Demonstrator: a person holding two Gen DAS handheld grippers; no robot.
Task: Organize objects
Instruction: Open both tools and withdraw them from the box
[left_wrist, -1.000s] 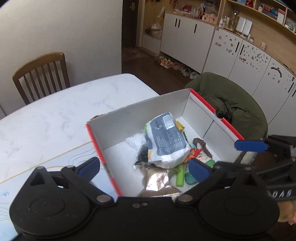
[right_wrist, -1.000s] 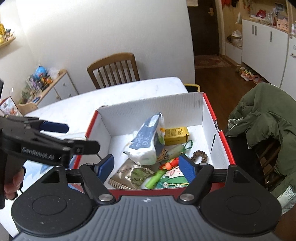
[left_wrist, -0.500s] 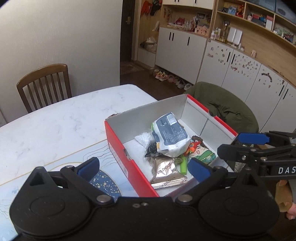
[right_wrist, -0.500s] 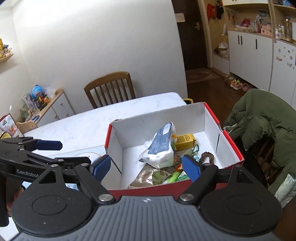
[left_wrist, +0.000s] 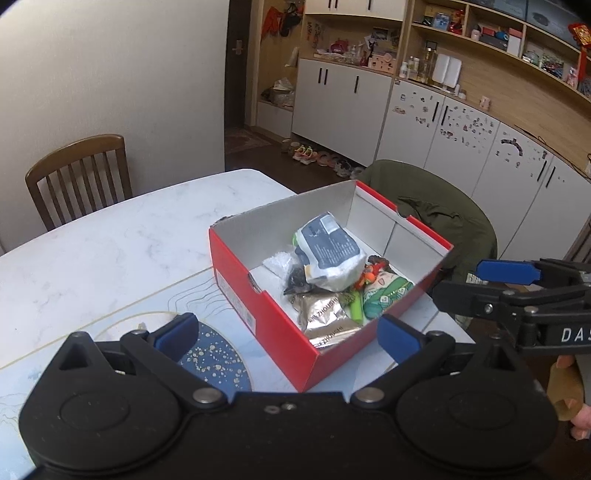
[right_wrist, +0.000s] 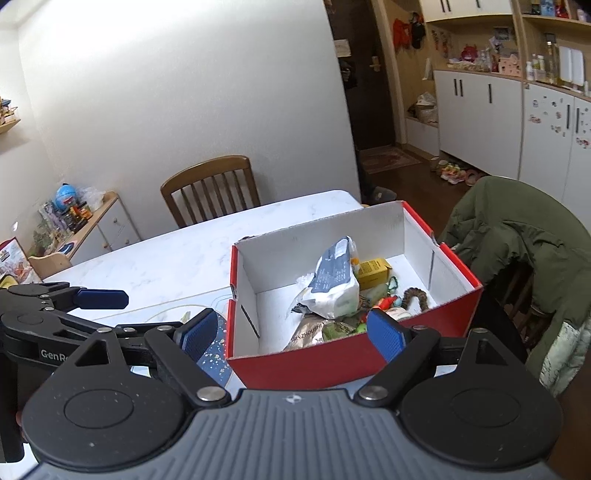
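One red box (left_wrist: 258, 306) w/ white interior sits on the white marble table (left_wrist: 110, 251), near the table's right edge, lid off. Contents counted: 1 grey-and-white pouch (left_wrist: 330, 251) propped on top of the pile; 1 gold foil packet (left_wrist: 325, 317) at the near end; 1 green-printed packet (left_wrist: 384, 291) beside it; 1 lime-green stick (left_wrist: 356, 308) between those two; 1 yellow carton (right_wrist: 373, 273) behind the pouch; 1 brown scrunchie-like ring (right_wrist: 415, 297) toward the right wall; 1 small orange item (left_wrist: 369, 275), too small to identify. Other bits under the pouch – cannot tell what.

Surroundings: 2 chairs – 1 wooden chair (left_wrist: 77, 177) at the far side of the table, 1 draped w/ a green jacket (right_wrist: 517, 236) just beside the box. 1 blue placemat (left_wrist: 214, 358) on the table, left of the box.

Left gripper (left_wrist: 288, 332): held above the table short of the box's near corner, jaws spread wide, nothing between the blue pads. Right gripper (right_wrist: 293, 332): raised in front of the box's near wall, jaws likewise wide apart, empty. Each unit shows in the other's view, side by side, both apart from the box. Part of a hand (left_wrist: 569, 398) shows at the right gripper's handle.
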